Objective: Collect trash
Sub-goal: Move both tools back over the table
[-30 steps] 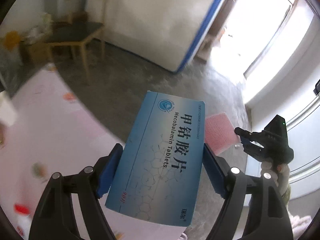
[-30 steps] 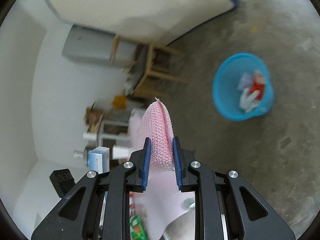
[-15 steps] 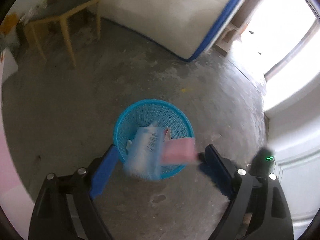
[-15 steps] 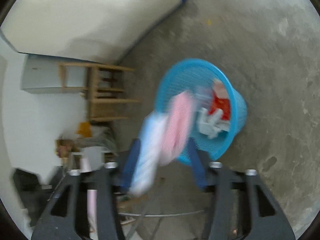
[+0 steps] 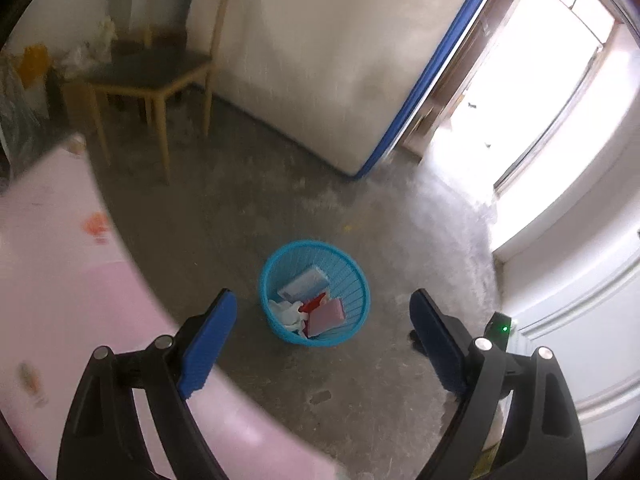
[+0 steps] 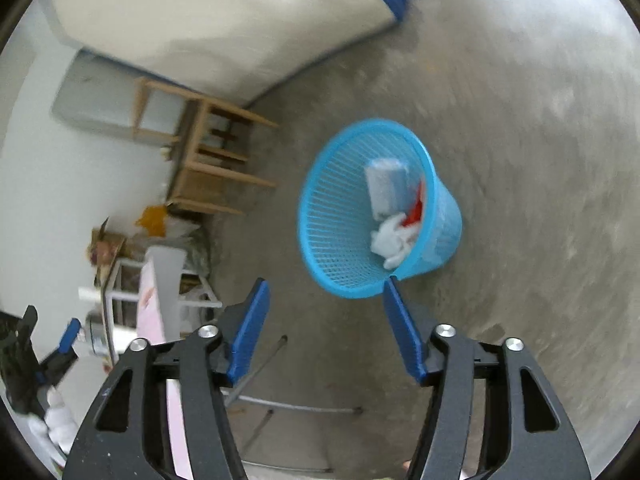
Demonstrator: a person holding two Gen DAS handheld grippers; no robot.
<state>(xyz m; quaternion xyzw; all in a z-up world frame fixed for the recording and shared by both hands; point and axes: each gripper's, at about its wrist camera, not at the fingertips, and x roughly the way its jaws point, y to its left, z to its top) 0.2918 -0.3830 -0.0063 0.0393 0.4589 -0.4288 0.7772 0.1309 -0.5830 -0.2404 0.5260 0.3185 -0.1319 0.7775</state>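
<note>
Both items held one second ago, the blue tablet box (image 5: pixel 303 282) and the pink mesh pad (image 5: pixel 327 316), have left the grippers and now lie inside the blue plastic basket (image 5: pixel 352 278) on the concrete floor (image 5: pixel 280 200). Half a second ago they were in mid-fall, blurred above the rim.

Left gripper (image 5: pixel 323 334): jaws spread wide, nothing between the blue pads. Right gripper (image 6: pixel 325 325): jaws likewise wide apart, empty.

Surroundings, left wrist view: a wooden chair (image 5: pixel 160 76) with a dark seat stands at upper left, well apart from the basket. A white mattress with blue edging (image 5: pixel 320 60) leans upright behind it. A bright doorway (image 5: pixel 532 92) lies at upper right. The pink tablecloth (image 5: pixel 60 280) fills the lower left, its edge passing under the left finger. Nothing stands between the gripper and the basket.

Basket contents, left wrist view: tablet box toward the far side, pink pad at the near right, crumpled white paper (image 5: pixel 286 310) at the near left, a red scrap (image 5: pixel 314 303) between them. The basket sits ahead of and below the left gripper, between the lines of its two fingers.

Right wrist view: the basket (image 6: pixel 332 248) sits just beyond the right fingertip, which overlaps its near rim in the picture. The box (image 6: pixel 386 188), white paper (image 6: pixel 390 242) and red scrap (image 6: pixel 416 212) show; the pink pad cannot be made out. Wooden shelving (image 6: pixel 212 168) stands to the left.
</note>
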